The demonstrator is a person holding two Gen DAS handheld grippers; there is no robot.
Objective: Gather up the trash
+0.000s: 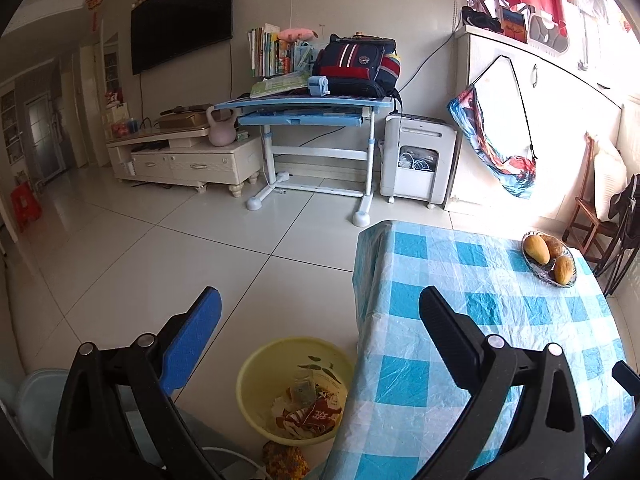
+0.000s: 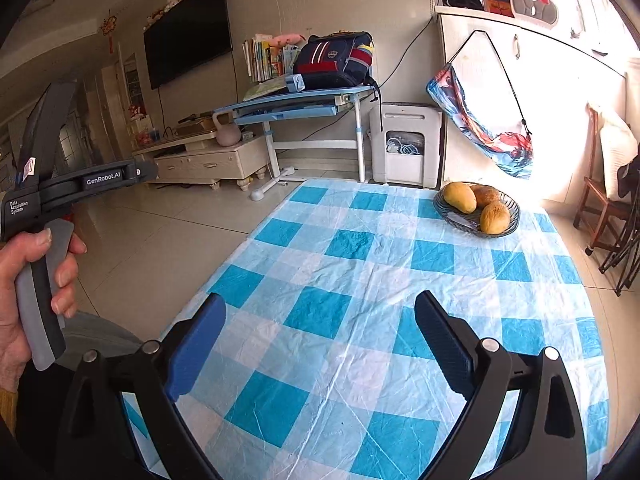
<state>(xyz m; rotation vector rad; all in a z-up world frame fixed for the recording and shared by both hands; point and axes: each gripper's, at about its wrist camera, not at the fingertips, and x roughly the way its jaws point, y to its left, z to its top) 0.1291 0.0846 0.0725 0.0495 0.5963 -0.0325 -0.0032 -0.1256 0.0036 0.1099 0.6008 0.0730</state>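
- Left gripper (image 1: 320, 304): jaws stand wide apart with nothing between them; it points down past the table's near-left corner, half over floor, half over cloth.
- Right gripper (image 2: 320, 308): jaws also spread wide and empty; it hangs over the checked cloth (image 2: 360, 280), aimed toward the far end of the table.
- Trash (image 1: 308, 408): crumpled wrappers and paper scraps lie in the yellow bin (image 1: 256, 364) on the floor, tight against the table's left side; a further brownish wad (image 1: 286, 458) sits on the floor just in front of the bin, outside it.
- Table top: in both views the cloth shows no loose litter; only the fruit bowl (image 2: 508, 220) stands at the far right, well apart from either gripper; judged not trash.
- Key relation: the bin lies directly below and between the left gripper's fingers; the floor wad is lower again, at the frame's bottom edge; the left hand (image 2: 36, 280) is clearly nearer to both; the right gripper is over the table, with the table edge between it and the bin.
- Wad's long axis: cannot tell; it is cut off by the frame.
- Judgement: the table looks done; the wad by the bin seems the one piece left; it would fall to the left gripper, reaching down and back.
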